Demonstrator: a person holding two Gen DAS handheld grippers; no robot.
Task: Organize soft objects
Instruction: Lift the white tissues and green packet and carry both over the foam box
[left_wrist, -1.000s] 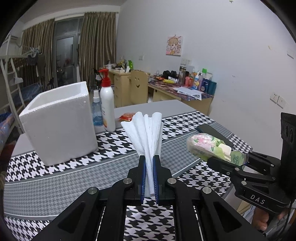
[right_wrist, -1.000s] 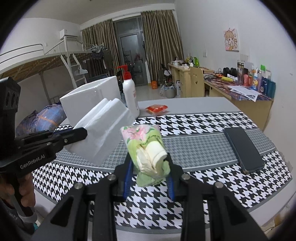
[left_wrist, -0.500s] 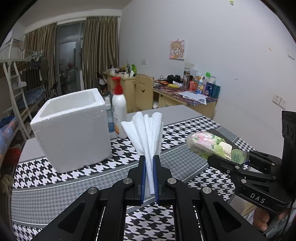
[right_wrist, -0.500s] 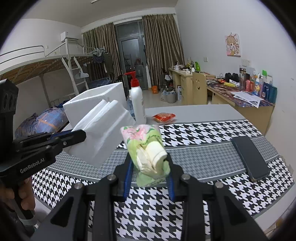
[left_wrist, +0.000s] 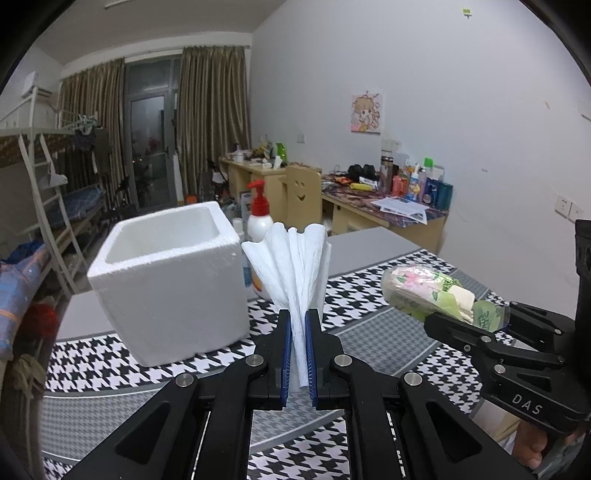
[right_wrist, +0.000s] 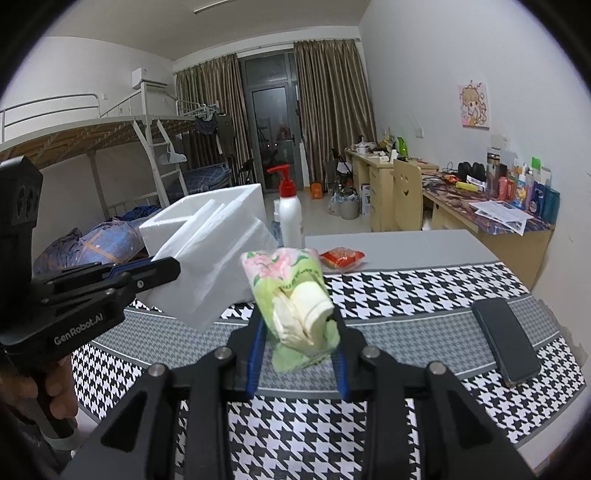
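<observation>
My left gripper (left_wrist: 297, 325) is shut on a stack of white folded tissues (left_wrist: 291, 266) that fans out above its jaws, held above the table. The tissues also show in the right wrist view (right_wrist: 214, 269). My right gripper (right_wrist: 297, 328) is shut on a floral green-and-pink tissue pack (right_wrist: 291, 291), also held above the table; the pack shows at the right of the left wrist view (left_wrist: 424, 295). A white foam box (left_wrist: 166, 280) with an open top stands on the table, ahead and left of both grippers.
A houndstooth cloth (right_wrist: 406, 295) covers the table. A red-pump lotion bottle (right_wrist: 290, 214) and a small spray bottle stand behind the box. A red snack packet (right_wrist: 341, 258) lies farther back. A black phone (right_wrist: 506, 343) lies at the right.
Both grippers have risen with their loads. The foam box now sits lower and closer in view, and its open top shows.
</observation>
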